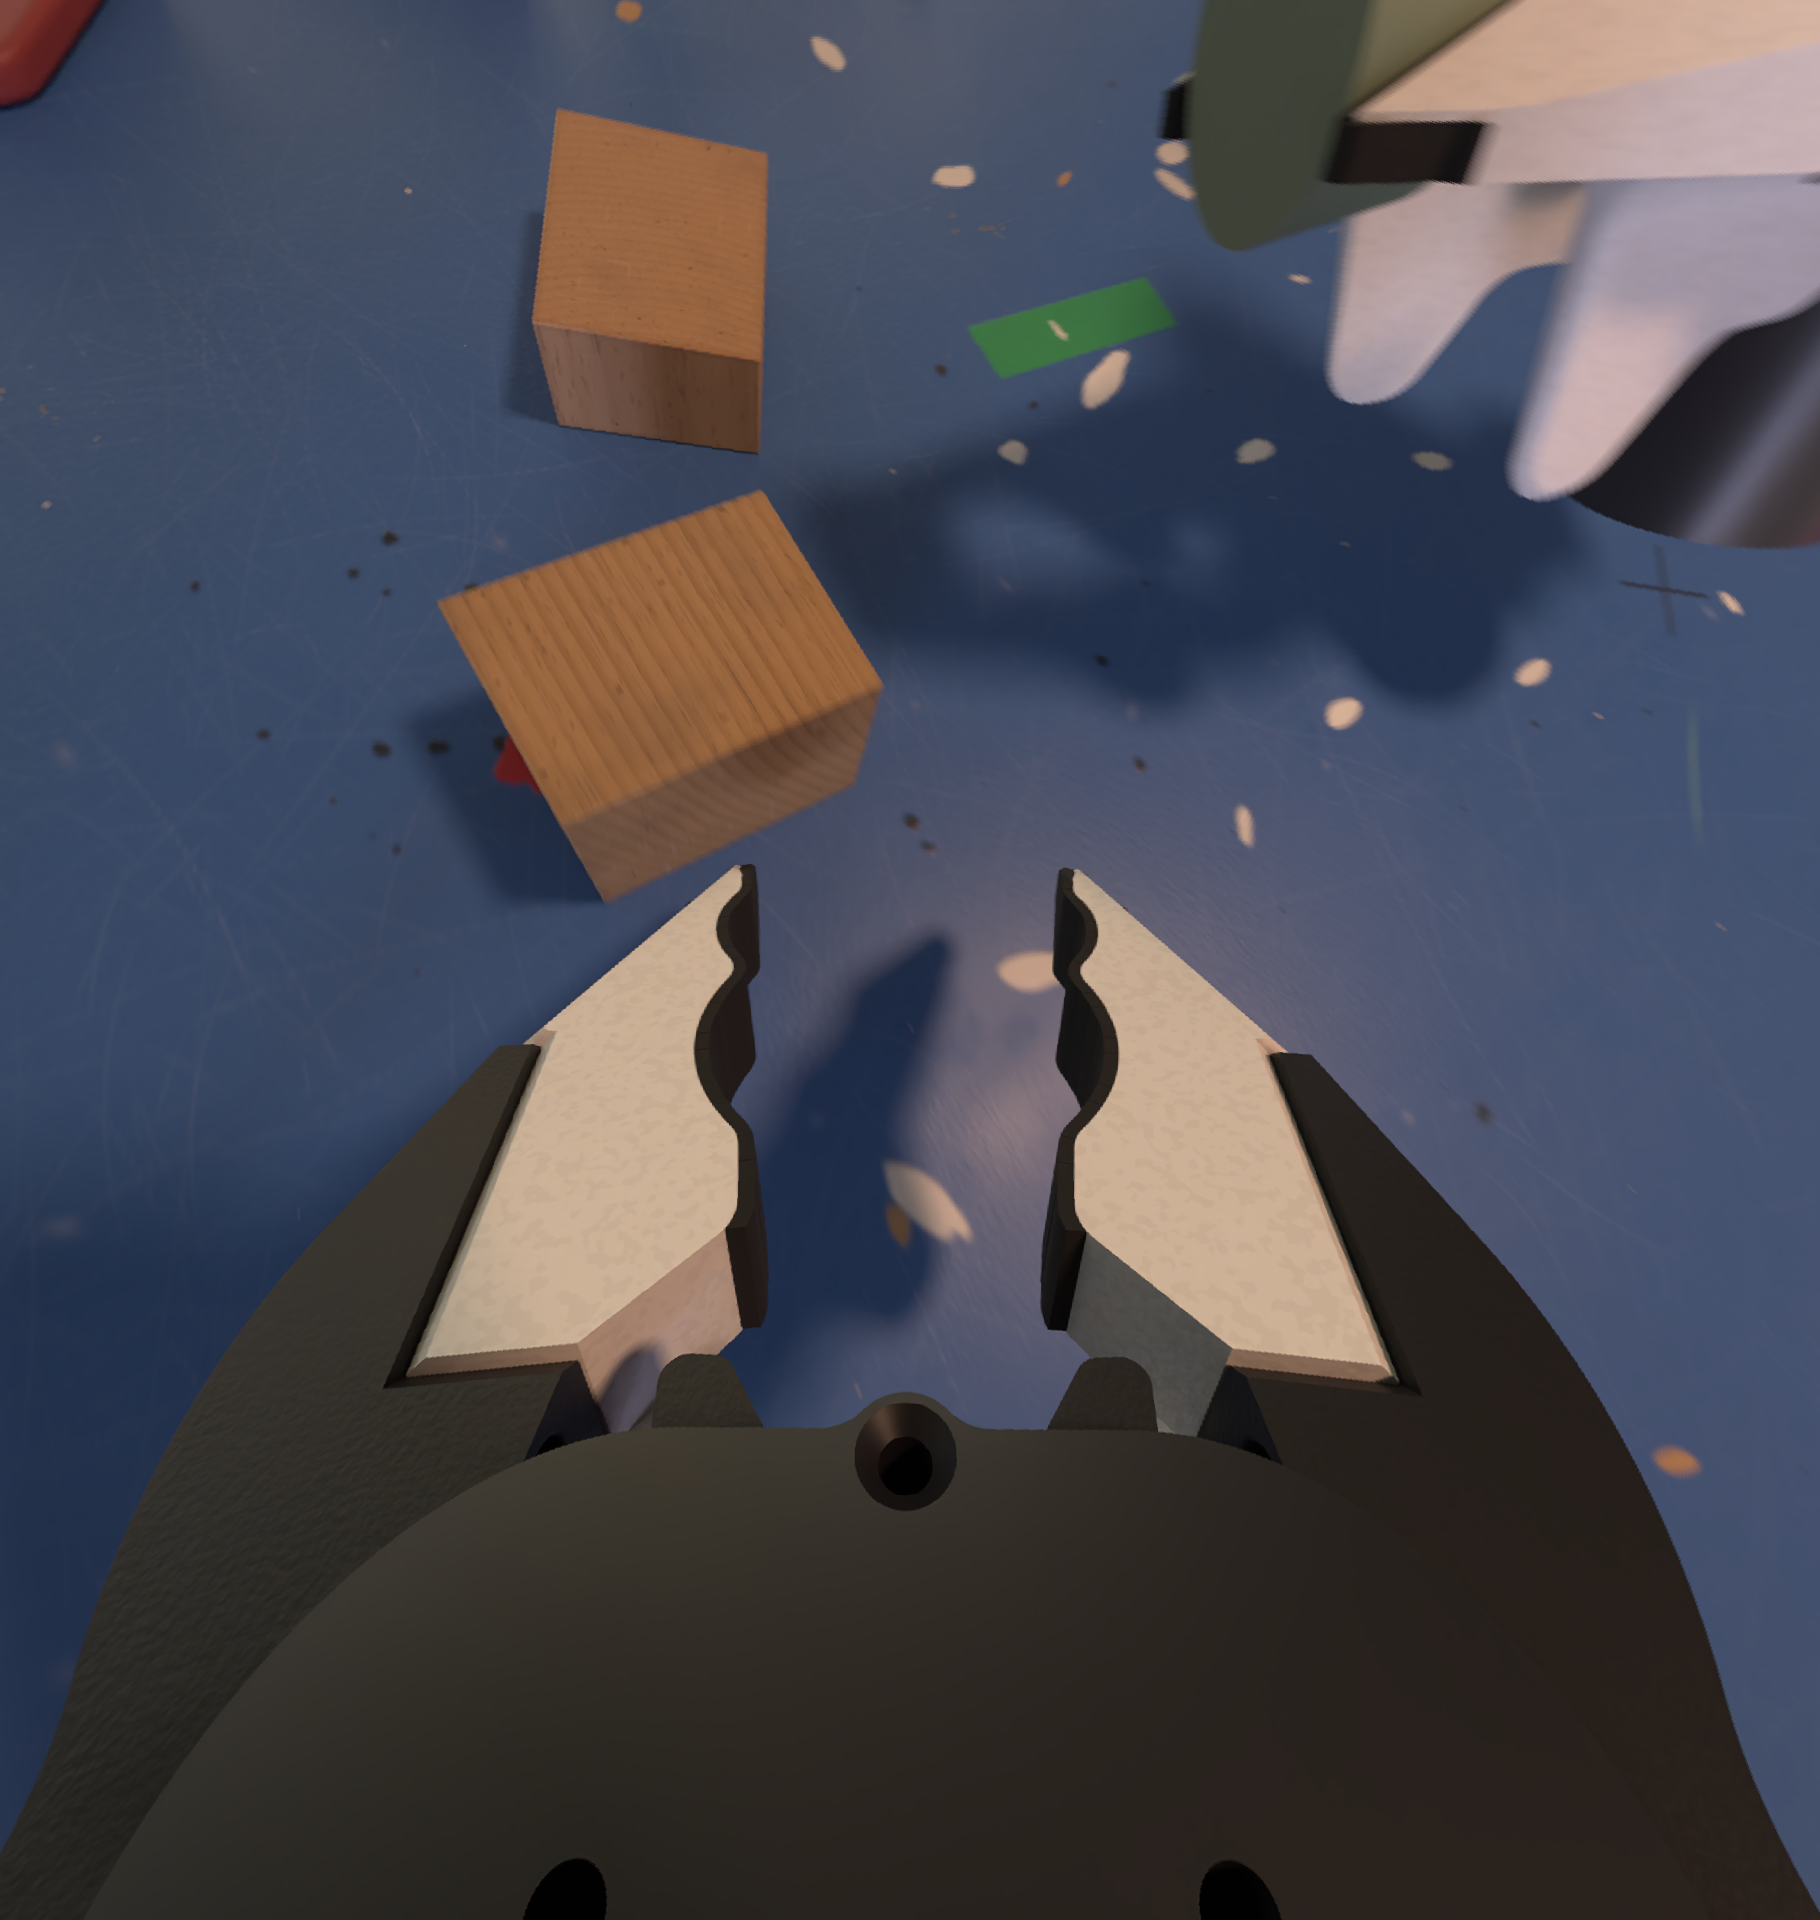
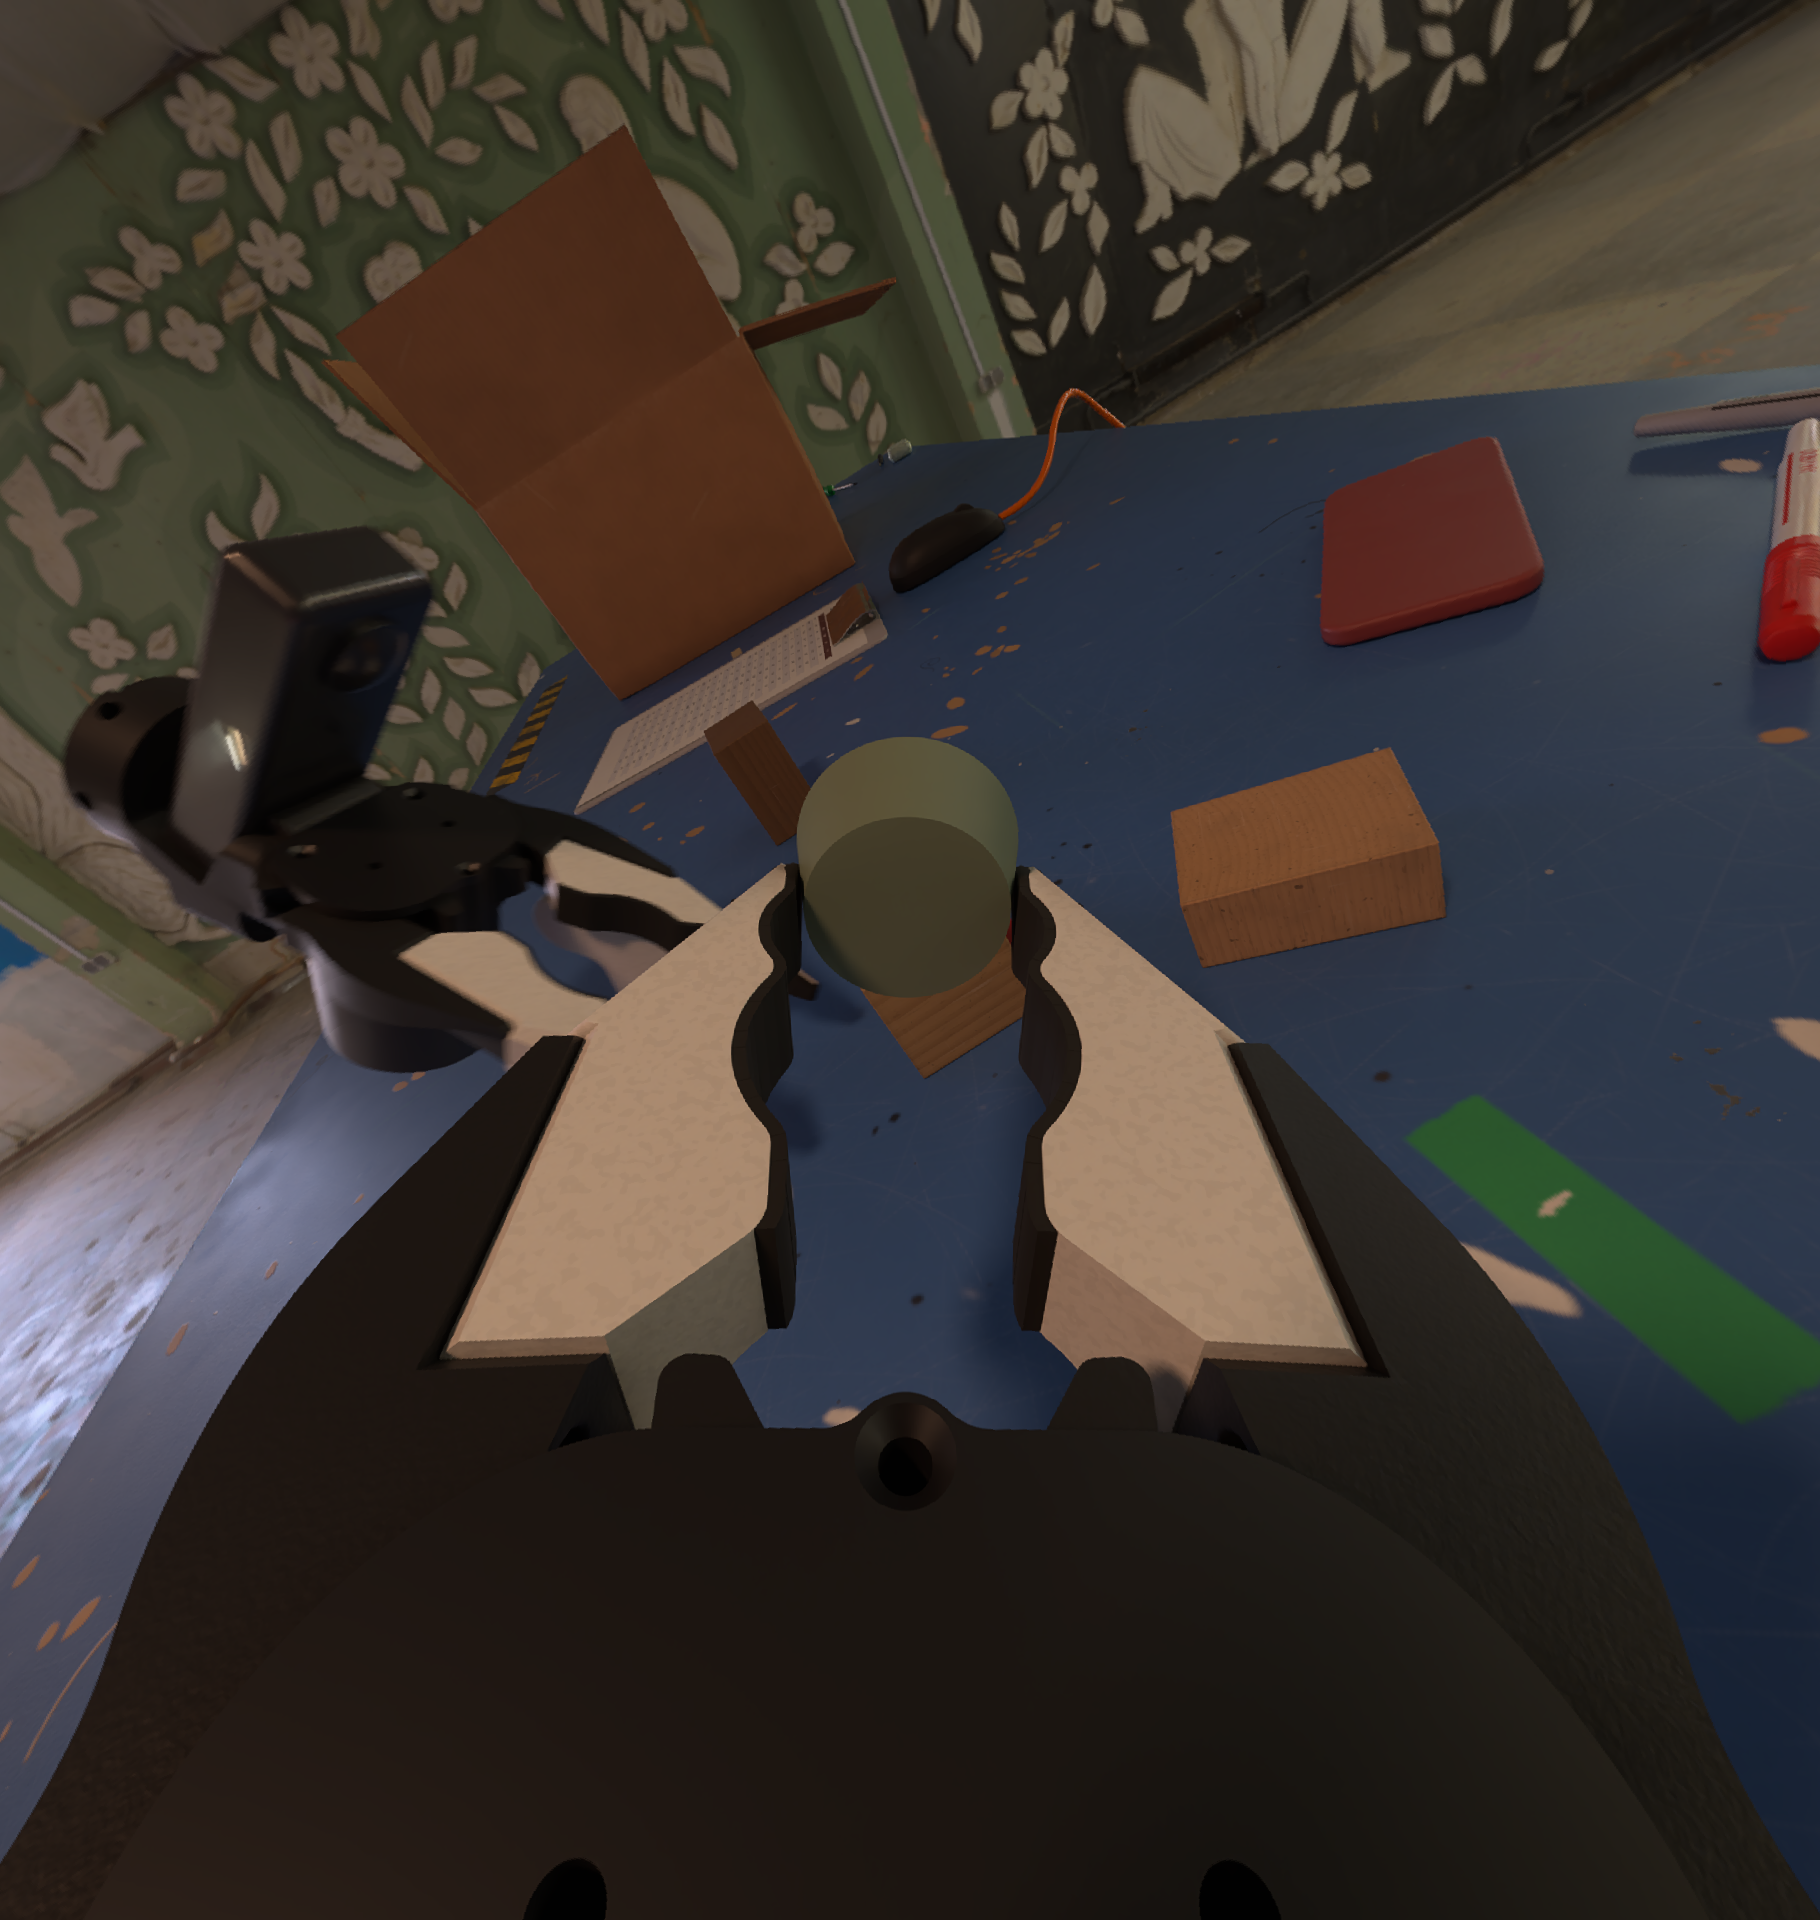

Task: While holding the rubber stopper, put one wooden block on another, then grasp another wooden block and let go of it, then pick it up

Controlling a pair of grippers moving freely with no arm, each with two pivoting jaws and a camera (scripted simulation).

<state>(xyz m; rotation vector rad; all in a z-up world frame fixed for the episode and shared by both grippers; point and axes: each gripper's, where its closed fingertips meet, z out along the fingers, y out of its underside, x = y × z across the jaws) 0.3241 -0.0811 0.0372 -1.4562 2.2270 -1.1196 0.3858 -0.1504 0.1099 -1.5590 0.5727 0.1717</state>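
Overhead, left tongs (image 1: 906, 883) gape; right tongs (image 2: 906, 883) pinch the rubber stopper (image 2: 906, 873).

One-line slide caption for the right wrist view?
Right gripper shut on the green rubber stopper above the blue table; wooden block to the right, left gripper open.

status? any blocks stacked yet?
Done: right gripper holds the stopper. In hand: left gripper is open and empty, just short of the near block. Left: the visible blocks, including the far block, lie separately on the table; no stack, then grasp, release, pick up.
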